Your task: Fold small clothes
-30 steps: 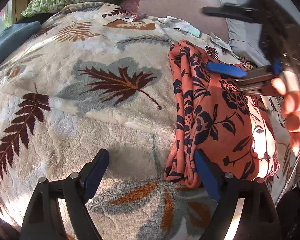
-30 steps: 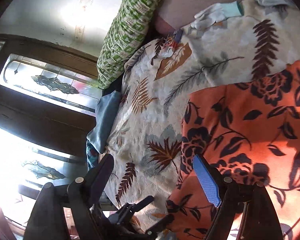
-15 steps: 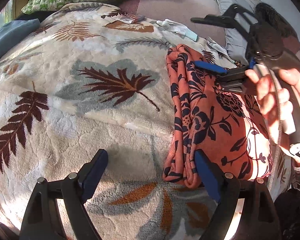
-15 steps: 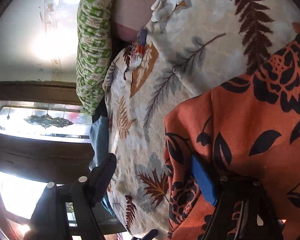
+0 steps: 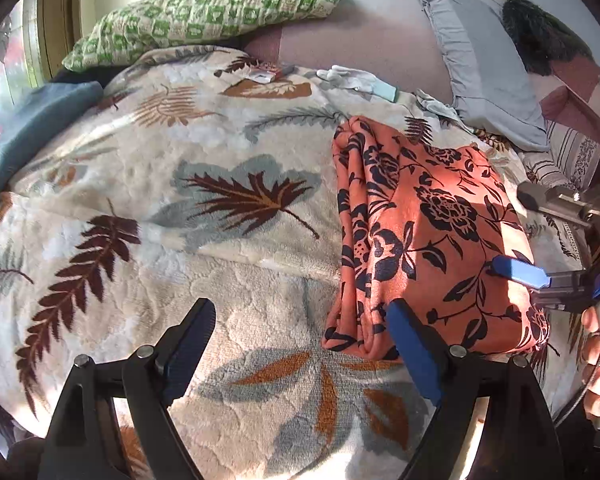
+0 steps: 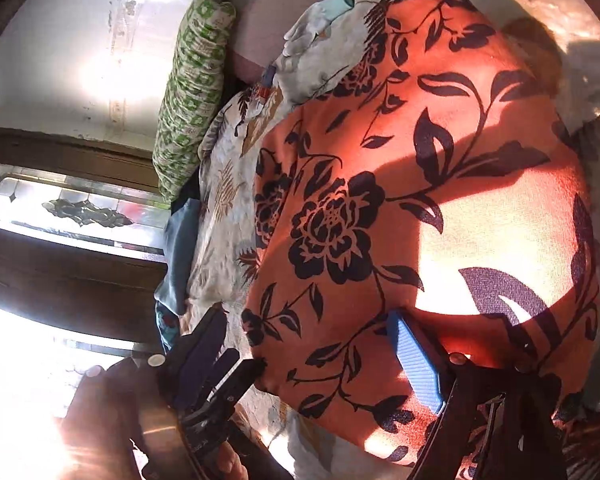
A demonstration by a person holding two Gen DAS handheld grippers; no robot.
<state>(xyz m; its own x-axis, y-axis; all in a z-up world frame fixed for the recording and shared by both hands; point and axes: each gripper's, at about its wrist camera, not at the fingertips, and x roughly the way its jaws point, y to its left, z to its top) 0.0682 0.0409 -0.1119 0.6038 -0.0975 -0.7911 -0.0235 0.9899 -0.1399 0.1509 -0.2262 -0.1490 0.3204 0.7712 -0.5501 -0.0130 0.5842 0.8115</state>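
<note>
An orange garment with a black flower print (image 5: 428, 232) lies folded on the leaf-patterned blanket (image 5: 204, 208); it fills the right wrist view (image 6: 400, 216). My left gripper (image 5: 300, 340) is open and empty, low over the blanket, its right finger (image 5: 412, 344) at the garment's near left corner. My right gripper (image 6: 312, 356) is open, hovering over the garment's near right part; one blue pad (image 5: 518, 270) shows in the left wrist view above the cloth. Neither gripper holds fabric.
A green checked pillow (image 5: 204, 12) and a grey pillow (image 5: 488, 64) lie at the bed's far side. A blue cloth (image 5: 28, 132) lies far left. White gloves (image 5: 356, 80) and a small packet (image 5: 266, 74) lie beyond the garment. A window (image 6: 72, 208) is behind.
My right gripper has moved from the garment's far end back toward its near right edge. The left gripper has barely moved. The garment lies flatter.
</note>
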